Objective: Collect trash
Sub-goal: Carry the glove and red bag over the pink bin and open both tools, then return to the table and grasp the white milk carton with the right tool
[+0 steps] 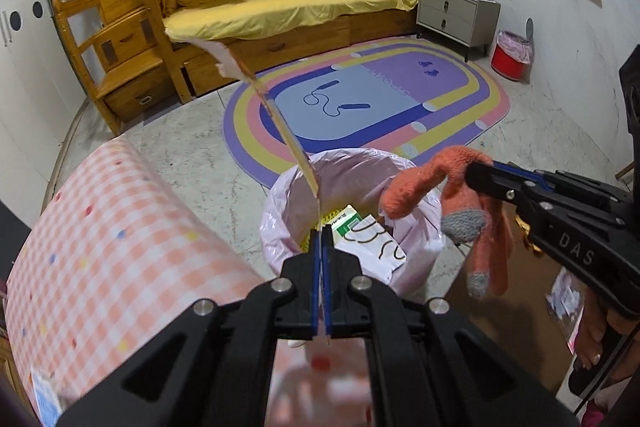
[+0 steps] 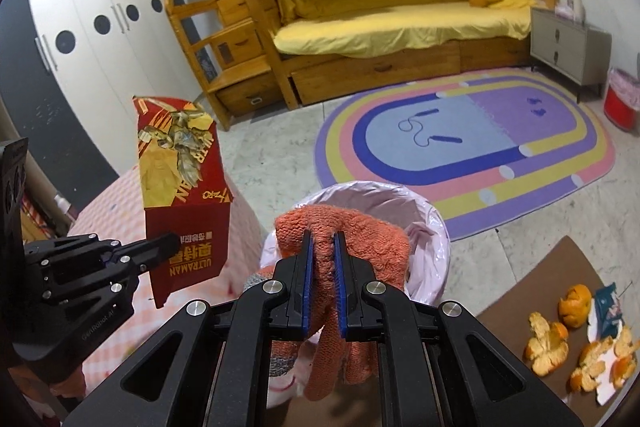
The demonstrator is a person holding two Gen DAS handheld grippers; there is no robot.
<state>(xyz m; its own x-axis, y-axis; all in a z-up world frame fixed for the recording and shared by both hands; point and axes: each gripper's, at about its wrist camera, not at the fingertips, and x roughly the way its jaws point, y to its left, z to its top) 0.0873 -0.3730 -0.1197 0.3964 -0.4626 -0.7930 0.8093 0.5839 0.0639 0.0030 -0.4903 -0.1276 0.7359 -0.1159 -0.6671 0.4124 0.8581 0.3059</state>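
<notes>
holding both items above the bin [image 1: 424, 195], the person seems to be at the dropping step of the trash collection. the left claw [image 1: 321, 247] is clenched on a flat red snack wrapper [image 2: 182, 187], which from its own camera is seen only as a thin edge rising above the bin mouth. the right claw [image 2: 322, 259] is clenched on an orange glove [image 2: 360, 239] with grey fingertips; the glove hangs over the near rim of the pink liner. inside the bin there is already a white and green carton [image 1: 370, 241]. the bin stands on the floor just beside the worktop [image 1: 120, 235] with the pink checked cloth. on the brown surface at the right, orange peels [image 2: 552, 343] and a small torn packet [image 2: 608, 311] lie not yet collected. the next move, i think, calls for bringing each item fully over the opening and then loosening the grip, so that the wide wrapper does not catch on the rim and the glove does not slide outside.
</notes>
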